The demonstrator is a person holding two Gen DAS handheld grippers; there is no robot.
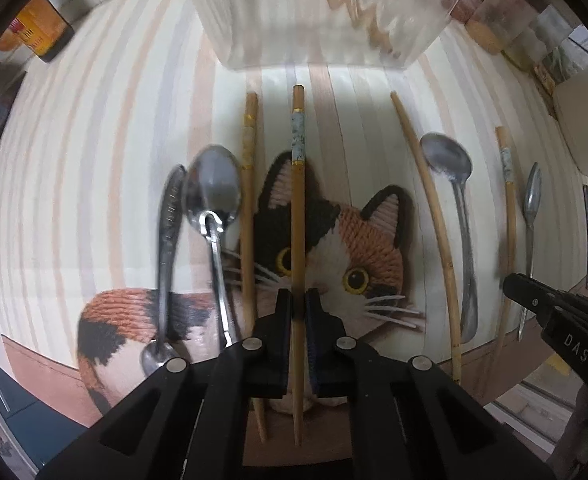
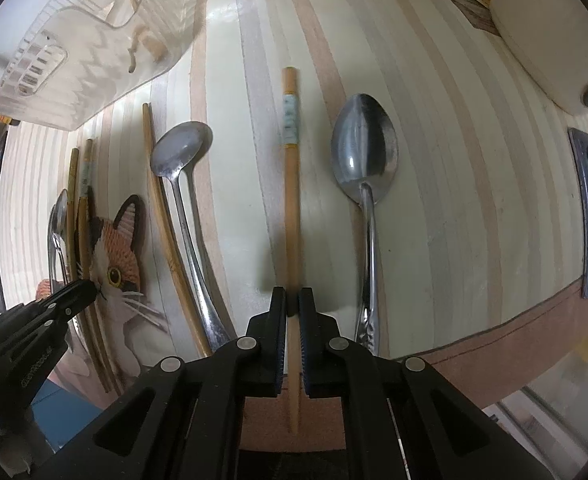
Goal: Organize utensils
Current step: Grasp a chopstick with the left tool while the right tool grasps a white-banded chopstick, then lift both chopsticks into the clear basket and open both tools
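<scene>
2 grippers, L (image 1: 298, 300) & R (image 2: 292, 300), each pinching 1 chopstick (image 1: 298, 216) (image 2: 292, 200), seemingly on striped mat (image 2: 433, 220).

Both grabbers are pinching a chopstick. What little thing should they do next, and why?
Probably lift. The left gripper and right gripper each pinch a banded wooden chopstick lying on the striped mat, with the clear plastic basket just ahead.

Both wrist views look steeply down, close over the cat mat (image 1: 333, 240) (image 2: 114, 248): left directly above it, right off to its right side.
</scene>
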